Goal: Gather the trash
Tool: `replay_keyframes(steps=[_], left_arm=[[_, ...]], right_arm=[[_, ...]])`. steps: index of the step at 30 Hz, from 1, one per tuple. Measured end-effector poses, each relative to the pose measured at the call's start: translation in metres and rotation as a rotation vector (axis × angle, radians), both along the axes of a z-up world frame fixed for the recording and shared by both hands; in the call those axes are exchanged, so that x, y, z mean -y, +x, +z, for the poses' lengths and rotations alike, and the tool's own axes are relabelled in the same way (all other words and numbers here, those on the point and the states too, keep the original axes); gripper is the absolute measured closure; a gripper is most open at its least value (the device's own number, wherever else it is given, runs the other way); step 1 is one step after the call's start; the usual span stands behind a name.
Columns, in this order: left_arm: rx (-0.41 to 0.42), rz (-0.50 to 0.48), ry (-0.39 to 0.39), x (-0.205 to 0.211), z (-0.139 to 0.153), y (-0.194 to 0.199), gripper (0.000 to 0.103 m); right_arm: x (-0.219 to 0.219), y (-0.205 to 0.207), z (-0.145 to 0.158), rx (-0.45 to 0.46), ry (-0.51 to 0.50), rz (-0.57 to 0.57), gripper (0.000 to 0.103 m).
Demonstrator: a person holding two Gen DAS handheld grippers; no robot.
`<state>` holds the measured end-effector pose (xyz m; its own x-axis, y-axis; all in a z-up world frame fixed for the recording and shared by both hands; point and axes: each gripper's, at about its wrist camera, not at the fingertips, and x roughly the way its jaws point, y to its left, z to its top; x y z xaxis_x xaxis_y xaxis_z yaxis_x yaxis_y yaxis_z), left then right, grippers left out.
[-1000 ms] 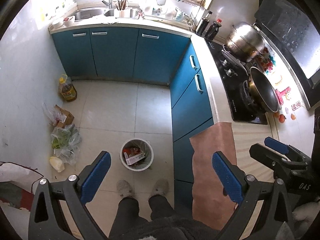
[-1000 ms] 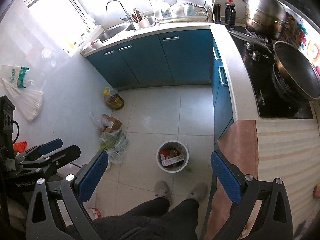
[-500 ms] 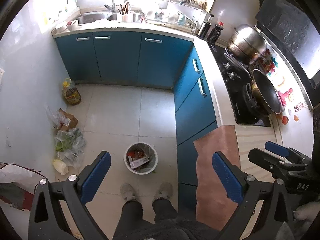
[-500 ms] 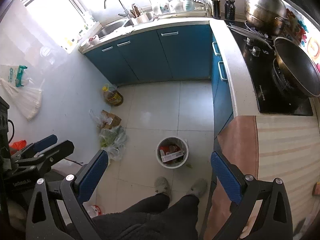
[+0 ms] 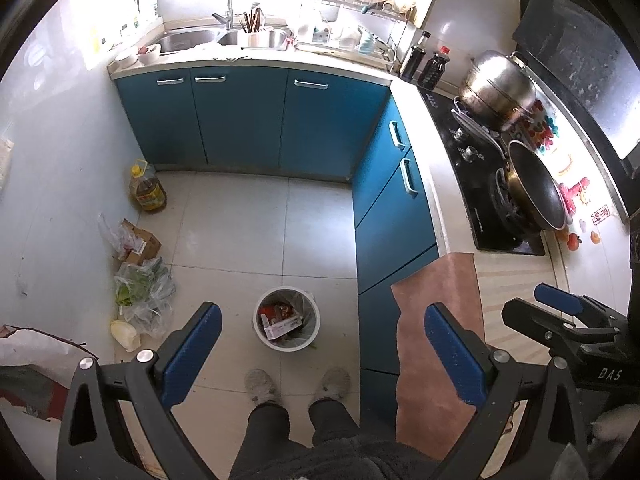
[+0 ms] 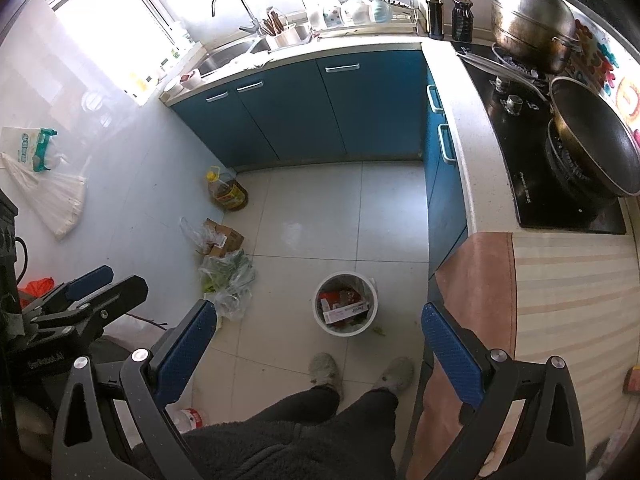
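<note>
A white trash bin [image 5: 287, 319] lined with a bag stands on the tiled floor just ahead of the person's feet; it holds red and white packaging. It also shows in the right wrist view [image 6: 345, 304]. My left gripper [image 5: 322, 332] is open and empty, held high above the bin. My right gripper [image 6: 318, 334] is open and empty, also high above the floor. Each gripper shows at the edge of the other's view. Loose trash lies by the left wall: clear plastic bags with greens [image 5: 142, 292], a cardboard box [image 5: 138, 242].
A yellow oil jug [image 5: 146, 188] stands in the floor corner. Blue cabinets [image 5: 240, 120] run along the back and right. The counter on the right bears a stove with a wok [image 5: 534, 186] and a steel pot [image 5: 498, 88]. A brown mat [image 5: 440, 320] overhangs the counter.
Both grippers have risen and tilted slightly, so the bin and floor appear a little farther and shifted. Jaws stay open. Nothing was picked up.
</note>
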<state>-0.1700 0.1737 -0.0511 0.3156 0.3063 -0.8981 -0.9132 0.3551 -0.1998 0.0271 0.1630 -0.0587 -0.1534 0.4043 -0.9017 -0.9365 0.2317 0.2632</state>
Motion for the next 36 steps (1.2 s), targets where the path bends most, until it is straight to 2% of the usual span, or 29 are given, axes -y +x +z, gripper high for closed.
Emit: replay_keyframes(steps=[36], left_arm=[[0.010,-0.010,-0.005,0.0084,0.0028,0.0017,0.000]], right_arm=[[-0.0010,-0.0045,0.0028,-0.009,-0.004,0.001,0.000]])
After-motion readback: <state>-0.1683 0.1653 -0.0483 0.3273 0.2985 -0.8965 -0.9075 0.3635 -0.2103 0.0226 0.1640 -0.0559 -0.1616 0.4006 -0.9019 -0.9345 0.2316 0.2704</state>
